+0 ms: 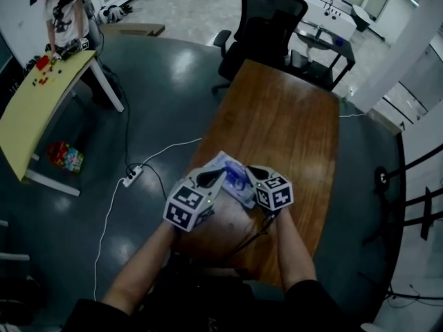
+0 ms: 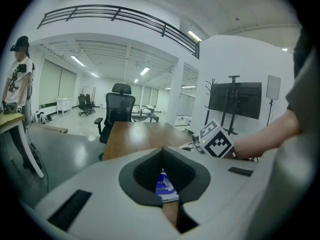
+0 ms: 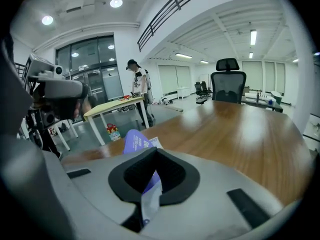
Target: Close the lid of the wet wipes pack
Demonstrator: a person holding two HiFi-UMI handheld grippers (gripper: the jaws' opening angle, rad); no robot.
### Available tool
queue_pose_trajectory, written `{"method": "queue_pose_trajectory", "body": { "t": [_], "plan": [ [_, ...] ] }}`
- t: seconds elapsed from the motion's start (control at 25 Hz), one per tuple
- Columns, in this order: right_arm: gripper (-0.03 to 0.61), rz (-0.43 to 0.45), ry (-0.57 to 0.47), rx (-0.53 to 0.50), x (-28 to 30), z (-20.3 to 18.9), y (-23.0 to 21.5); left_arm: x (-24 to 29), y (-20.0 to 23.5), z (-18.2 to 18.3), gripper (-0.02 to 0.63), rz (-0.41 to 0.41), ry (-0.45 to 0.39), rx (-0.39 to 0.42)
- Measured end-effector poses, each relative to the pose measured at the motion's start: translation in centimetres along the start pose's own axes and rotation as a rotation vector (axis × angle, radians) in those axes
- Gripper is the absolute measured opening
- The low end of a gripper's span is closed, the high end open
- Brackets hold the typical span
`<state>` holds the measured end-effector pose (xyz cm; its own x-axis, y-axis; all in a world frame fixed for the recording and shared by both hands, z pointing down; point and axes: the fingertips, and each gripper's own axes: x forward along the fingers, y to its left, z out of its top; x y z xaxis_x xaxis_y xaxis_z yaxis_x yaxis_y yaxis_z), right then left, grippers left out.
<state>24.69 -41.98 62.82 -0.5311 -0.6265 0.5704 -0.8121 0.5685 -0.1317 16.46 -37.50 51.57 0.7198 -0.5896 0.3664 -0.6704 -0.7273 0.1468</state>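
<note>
Wipes pack [image 1: 232, 172] on table [image 1: 277, 116], near edge

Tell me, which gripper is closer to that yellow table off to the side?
Left. The left gripper sits at the edge of the wet wipes pack that faces the yellow table. The right gripper is at the pack's opposite edge, farther from that table.

Both forearms [image 1: 149, 265] converge on the wet wipes pack [image 1: 232, 168]. The left gripper [image 1: 211, 178] has its jaws meeting at the pack's left edge. The right gripper [image 1: 255, 173] pinches the pack.
</note>
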Motion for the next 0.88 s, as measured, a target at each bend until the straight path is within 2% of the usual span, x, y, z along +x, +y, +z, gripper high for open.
{"method": "queue_pose_trajectory", "body": {
  "t": [0.28, 0.48, 0.88],
  "plan": [
    [0.009, 0.043, 0.051, -0.063, 2.3, -1.3, 4.2, -0.9, 0.4, -1.2, 0.008, 0.01, 0.016, -0.011],
    [0.009, 0.021, 0.105, -0.099, 3.4, -2.7, 5.1, -1.8, 0.5, -2.4, 0.008, 0.014, 0.032, -0.018],
    [0.009, -0.068, 0.177, -0.091, 4.4, -3.6, 4.7, -3.4, 1.0, -2.9, 0.008, 0.02, 0.029, -0.022]
  ]
}}
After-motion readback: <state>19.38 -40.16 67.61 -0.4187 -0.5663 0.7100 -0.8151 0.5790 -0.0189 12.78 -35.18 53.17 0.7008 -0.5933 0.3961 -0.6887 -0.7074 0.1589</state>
